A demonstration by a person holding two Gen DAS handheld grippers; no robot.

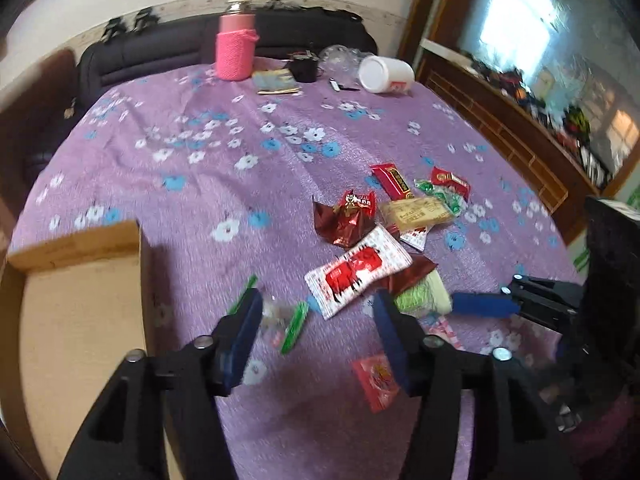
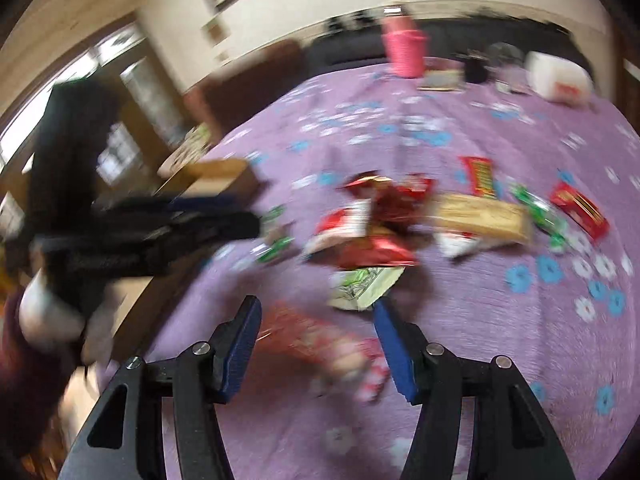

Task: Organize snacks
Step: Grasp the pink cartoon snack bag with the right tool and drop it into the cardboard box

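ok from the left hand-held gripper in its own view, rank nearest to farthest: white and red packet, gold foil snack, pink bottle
From the left hand-held gripper:
1. White and red packet, just ahead of the fingertips, slightly right.
2. Gold foil snack, further out on the right, in the pile.
3. Pink bottle, at the table's far edge, left of centre.

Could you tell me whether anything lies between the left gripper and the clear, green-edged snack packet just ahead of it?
Nothing visible does. The left gripper is open above the purple tablecloth, and the green-edged packet lies between its fingers, apart from the white-and-red packet. The cardboard box sits close on its left.
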